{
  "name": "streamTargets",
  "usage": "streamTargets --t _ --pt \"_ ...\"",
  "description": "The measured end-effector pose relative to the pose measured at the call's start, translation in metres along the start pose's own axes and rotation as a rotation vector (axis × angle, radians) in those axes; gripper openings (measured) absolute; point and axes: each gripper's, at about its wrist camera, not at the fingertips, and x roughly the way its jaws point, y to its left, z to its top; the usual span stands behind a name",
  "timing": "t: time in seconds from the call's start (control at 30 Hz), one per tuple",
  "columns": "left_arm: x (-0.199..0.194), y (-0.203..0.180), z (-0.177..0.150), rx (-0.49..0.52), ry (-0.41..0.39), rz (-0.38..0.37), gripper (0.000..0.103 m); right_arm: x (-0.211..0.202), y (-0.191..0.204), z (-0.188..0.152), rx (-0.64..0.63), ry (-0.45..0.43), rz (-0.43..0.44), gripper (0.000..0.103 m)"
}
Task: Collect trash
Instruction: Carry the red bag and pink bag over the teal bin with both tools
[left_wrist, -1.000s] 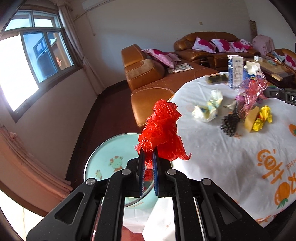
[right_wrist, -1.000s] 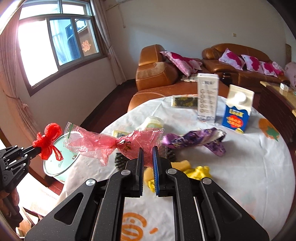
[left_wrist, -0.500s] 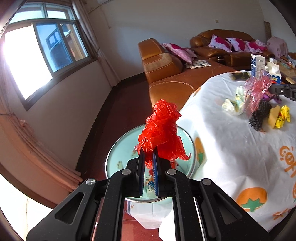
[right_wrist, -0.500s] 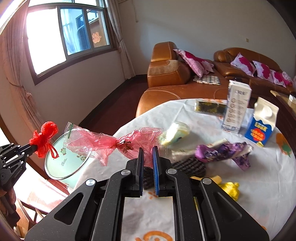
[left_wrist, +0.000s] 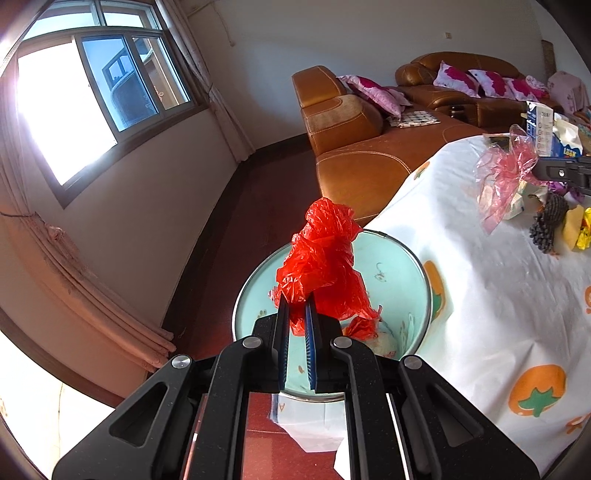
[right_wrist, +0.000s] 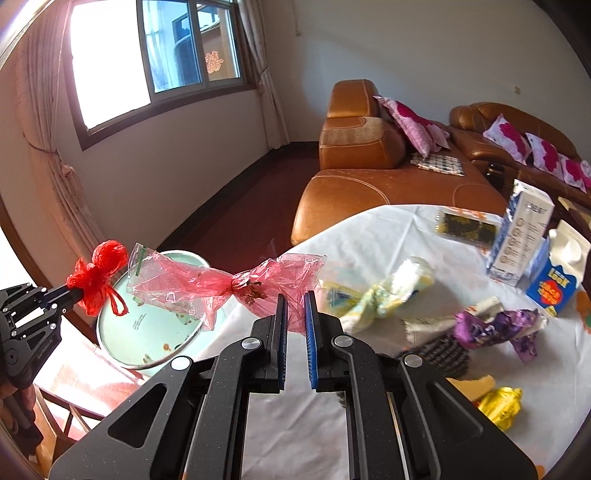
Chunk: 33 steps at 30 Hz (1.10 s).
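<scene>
The left gripper (left_wrist: 296, 310) is clamped on a crumpled red plastic bag (left_wrist: 321, 258), which stands up from between its blue-padded fingers directly above the open mouth of a pale green bin (left_wrist: 402, 266). The bin sits on the dark red floor just beside the bench (left_wrist: 480, 295), whose white cloth with orange fruit prints hangs down next to its rim. A scrap of red plastic and something pale lie inside the bin.

The right gripper (right_wrist: 295, 310) pinches a translucent pink plastic bag (right_wrist: 221, 282), knotted in the middle, its loose end spreading to the left over the bench edge toward the bin (right_wrist: 147, 332). In the right wrist view the left gripper (right_wrist: 70, 293) with its red bag (right_wrist: 98, 275) shows at the far left, near the bin rim.

On the bench lie a crumpled yellow-white wrapper (right_wrist: 391, 291), a purple wrapper (right_wrist: 498, 326), a dark ridged piece (right_wrist: 436, 354), a gold foil wrapper (right_wrist: 498, 406), a tall white carton (right_wrist: 521, 236) and a blue carton (right_wrist: 557, 277)
</scene>
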Motion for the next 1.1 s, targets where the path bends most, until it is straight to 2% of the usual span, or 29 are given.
streamTargets --t 0.6,1.1 --pt "0.010 0.016 -0.002 -0.014 0.024 0.043 0.008 0.028 0.035 0.009 -0.064 0.029 0.026 0.010" --pt "0.018 0.028 -0.005 -0.034 0.042 0.042 0.008 0.050 0.063 0.015 -0.107 0.059 0.044 0.010"
